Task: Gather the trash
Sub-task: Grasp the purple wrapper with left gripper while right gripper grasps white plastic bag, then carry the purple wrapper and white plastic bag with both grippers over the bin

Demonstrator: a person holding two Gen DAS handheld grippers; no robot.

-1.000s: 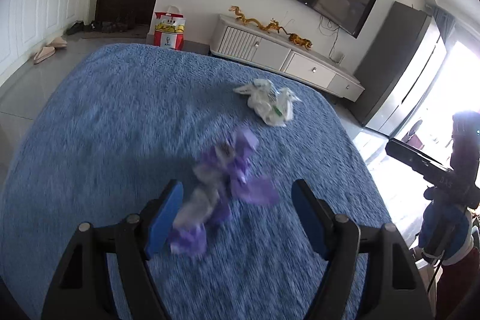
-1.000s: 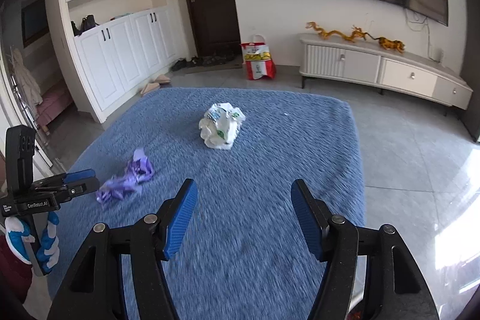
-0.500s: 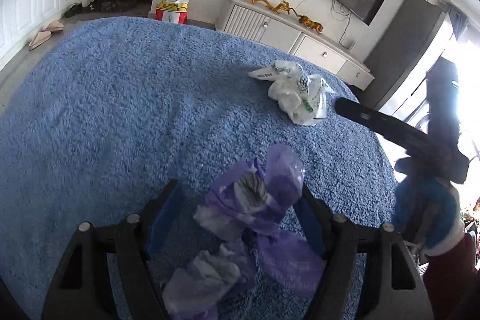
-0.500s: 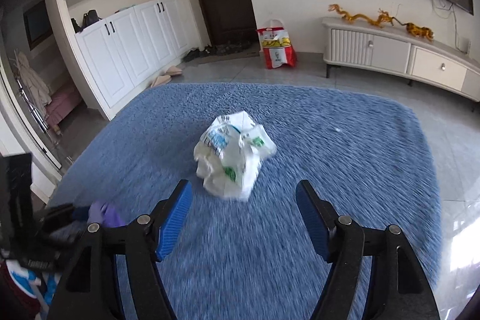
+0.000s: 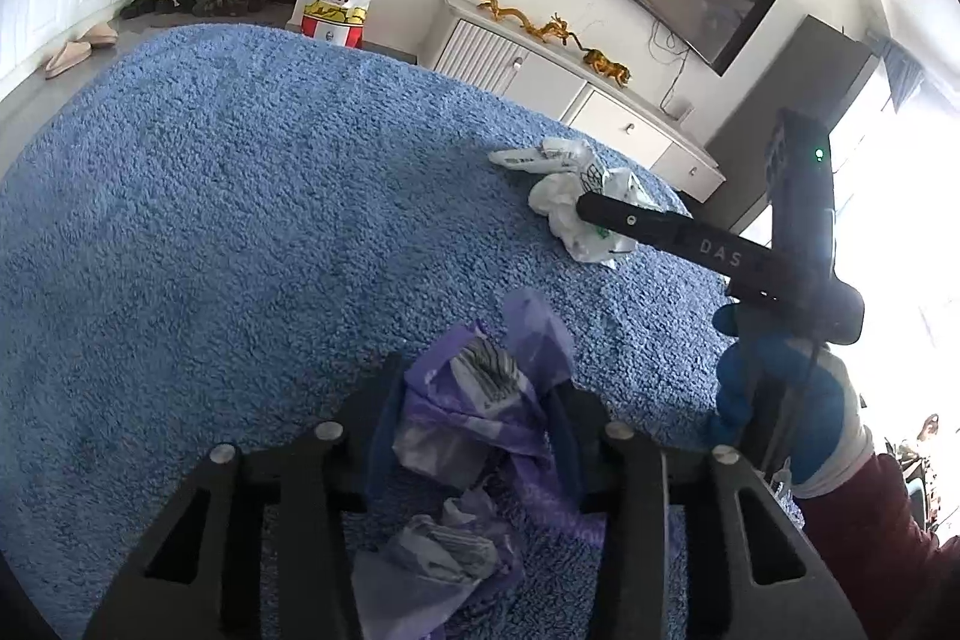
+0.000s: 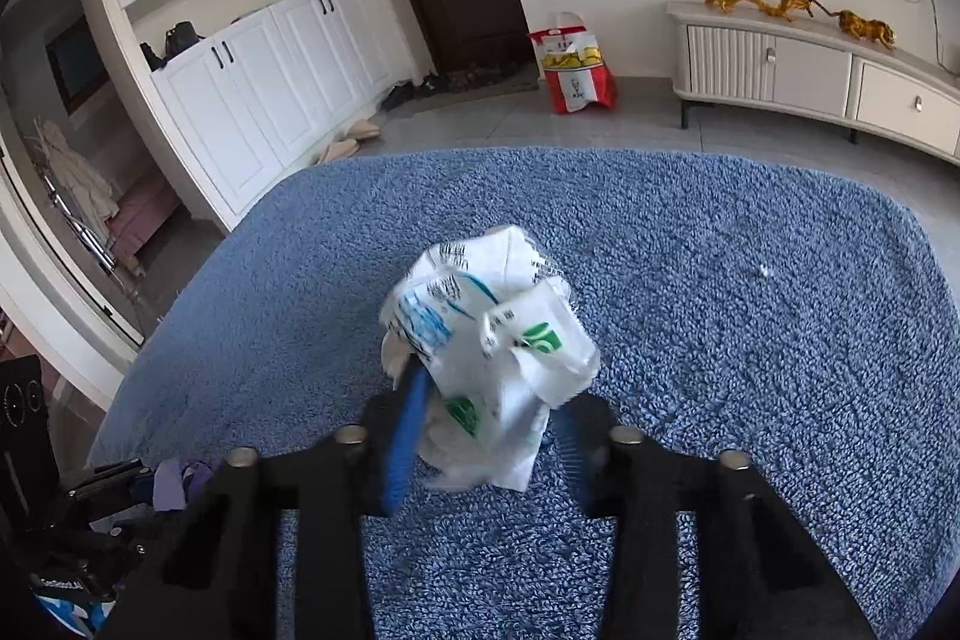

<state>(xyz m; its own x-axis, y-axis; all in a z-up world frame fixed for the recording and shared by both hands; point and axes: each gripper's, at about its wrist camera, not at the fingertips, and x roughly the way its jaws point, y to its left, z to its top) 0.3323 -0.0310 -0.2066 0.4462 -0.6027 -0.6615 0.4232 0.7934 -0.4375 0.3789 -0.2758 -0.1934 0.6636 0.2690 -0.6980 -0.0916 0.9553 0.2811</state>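
Note:
A crumpled purple plastic wrapper point(image 5: 474, 418) lies on the blue rug point(image 5: 240, 220). My left gripper point(image 5: 474, 436) is shut on it, pads pressed against both its sides. A crumpled white plastic bag point(image 6: 492, 340) with blue and green print lies on the rug point(image 6: 750, 340). My right gripper point(image 6: 486, 436) is closed around the bag's lower part. In the left wrist view the white bag point(image 5: 570, 202) sits further back, with the right gripper point(image 5: 600, 211) reaching onto it. In the right wrist view the purple wrapper point(image 6: 180, 481) shows at the lower left.
A red and white paper bag point(image 6: 573, 70) stands on the tiled floor beyond the rug. A low white TV cabinet point(image 6: 810, 70) with gold dragon figures lines the far wall. White cupboards point(image 6: 258, 88) and slippers point(image 6: 348, 142) are at the left.
Both grippers moved forward and down onto the trash. The left jaws closed on the purple wrapper. The right jaws closed on the white bag.

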